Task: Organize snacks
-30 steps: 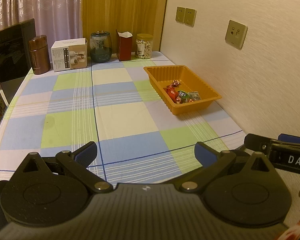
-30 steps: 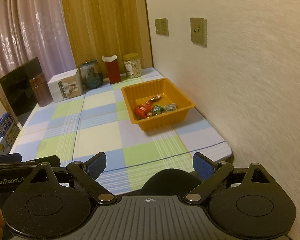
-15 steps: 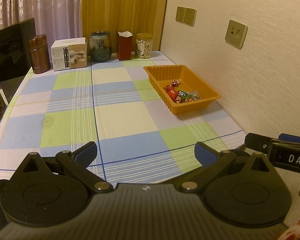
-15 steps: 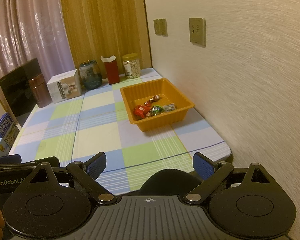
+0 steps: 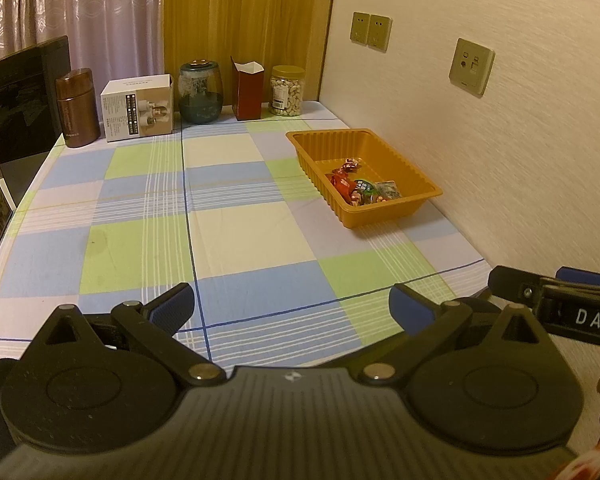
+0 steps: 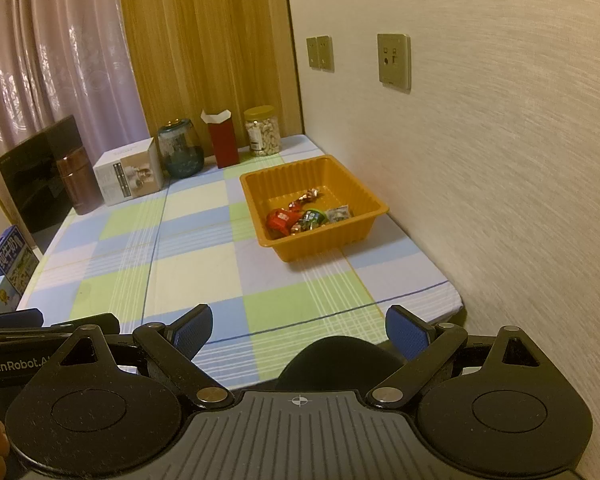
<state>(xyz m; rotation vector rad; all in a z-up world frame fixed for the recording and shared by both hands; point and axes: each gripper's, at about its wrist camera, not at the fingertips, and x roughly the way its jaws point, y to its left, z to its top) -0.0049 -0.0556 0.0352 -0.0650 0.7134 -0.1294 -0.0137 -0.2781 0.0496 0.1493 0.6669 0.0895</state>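
Note:
An orange plastic tray [image 5: 420, 188] [image 6: 364, 196] sits on the checked tablecloth by the right wall. Inside it lie several wrapped snacks [image 5: 360, 188] [image 6: 300, 216], red, green and silver, bunched at its near end. My left gripper [image 5: 292, 308] hovers over the table's near edge, open, with nothing between its blue pads. The right gripper [image 6: 298, 330] is held near the front right corner of the table, also open and empty. Both grippers stay well short of the tray. The right gripper's body shows at the right edge of the left wrist view.
Along the far edge stand a brown canister [image 5: 77, 108], a white box [image 5: 138, 108], a glass jar [image 5: 201, 92], a red carton [image 5: 247, 92] and a jar of nuts [image 5: 286, 90]. A black panel [image 5: 18, 96] and cartons [image 6: 10, 256] line the left side. Wall sockets [image 5: 471, 66] on the right.

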